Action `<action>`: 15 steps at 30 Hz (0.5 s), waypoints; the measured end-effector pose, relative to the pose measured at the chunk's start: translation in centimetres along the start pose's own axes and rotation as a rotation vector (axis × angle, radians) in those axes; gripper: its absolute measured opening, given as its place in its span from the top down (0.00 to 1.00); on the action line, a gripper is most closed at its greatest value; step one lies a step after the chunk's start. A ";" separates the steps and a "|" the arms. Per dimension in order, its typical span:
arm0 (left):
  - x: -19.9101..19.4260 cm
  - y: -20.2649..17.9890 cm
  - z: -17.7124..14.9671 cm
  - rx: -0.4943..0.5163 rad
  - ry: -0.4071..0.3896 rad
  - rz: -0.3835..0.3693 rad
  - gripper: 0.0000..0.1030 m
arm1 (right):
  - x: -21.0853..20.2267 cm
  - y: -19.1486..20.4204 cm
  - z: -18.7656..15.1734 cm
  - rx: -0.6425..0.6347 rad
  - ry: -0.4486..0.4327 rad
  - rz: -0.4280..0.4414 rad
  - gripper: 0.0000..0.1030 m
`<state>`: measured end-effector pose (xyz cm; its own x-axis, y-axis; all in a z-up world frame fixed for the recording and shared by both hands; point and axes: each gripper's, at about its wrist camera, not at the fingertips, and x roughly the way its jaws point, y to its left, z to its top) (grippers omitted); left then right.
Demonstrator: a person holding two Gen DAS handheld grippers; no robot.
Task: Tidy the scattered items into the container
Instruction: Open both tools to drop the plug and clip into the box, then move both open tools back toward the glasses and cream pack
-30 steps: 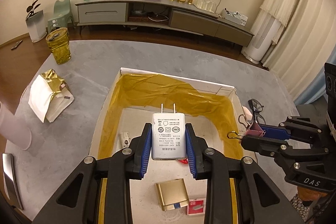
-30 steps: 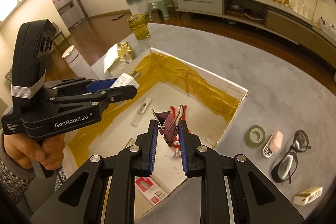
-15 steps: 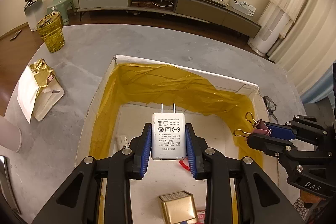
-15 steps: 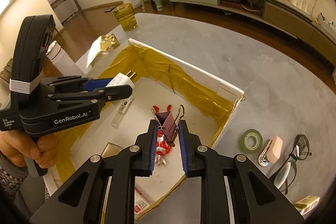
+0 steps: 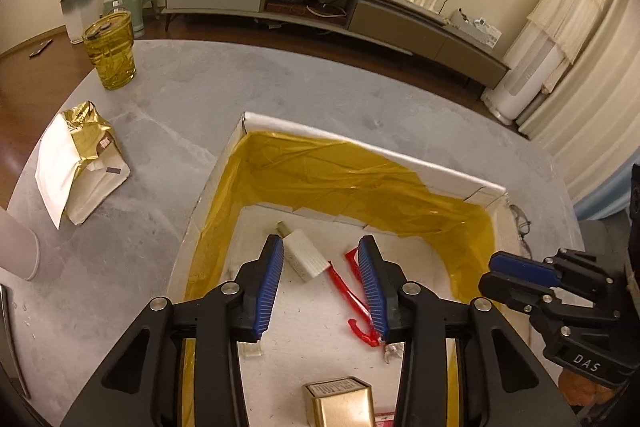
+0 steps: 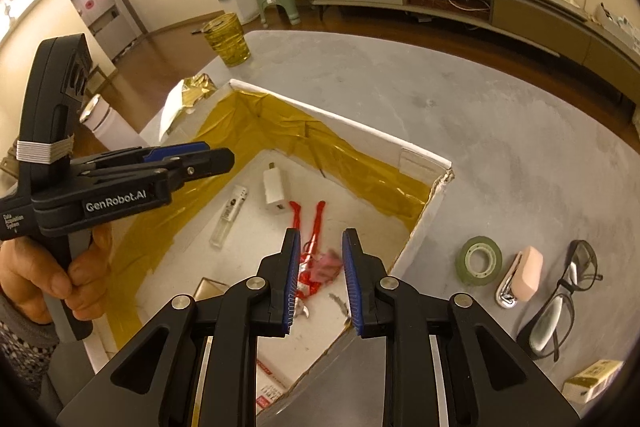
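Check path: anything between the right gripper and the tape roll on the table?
Nothing visible. The right gripper is open above the box's corner; the tape roll lies outside the box on bare table, with the stapler beyond it.

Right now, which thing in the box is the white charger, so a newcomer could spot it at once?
Find the big white box lined with yellow film on the grey table. On its floor near the far corner lies the charger, beside a clear tube and a red strip. It alone is a white block with two metal prongs.
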<state>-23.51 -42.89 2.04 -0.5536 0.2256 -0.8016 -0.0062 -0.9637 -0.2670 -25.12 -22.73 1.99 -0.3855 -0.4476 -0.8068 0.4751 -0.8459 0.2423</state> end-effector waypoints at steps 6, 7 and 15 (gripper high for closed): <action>-2.4 -1.4 -1.2 0.055 -0.030 0.007 0.60 | -1.9 1.1 -2.0 0.000 -0.013 0.039 0.76; -2.8 -1.9 -1.5 0.069 -0.037 0.012 0.60 | -2.3 1.3 -2.4 0.001 -0.017 0.045 0.76; -5.9 -4.1 -4.0 0.113 -0.086 0.044 0.60 | -4.7 2.2 -5.3 0.021 -0.040 0.082 0.76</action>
<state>-16.90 -39.66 5.69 -0.6243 0.1748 -0.7614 -0.0714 -0.9833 -0.1672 -18.07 -21.01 3.44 -0.3775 -0.5268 -0.7616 0.4897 -0.8116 0.3186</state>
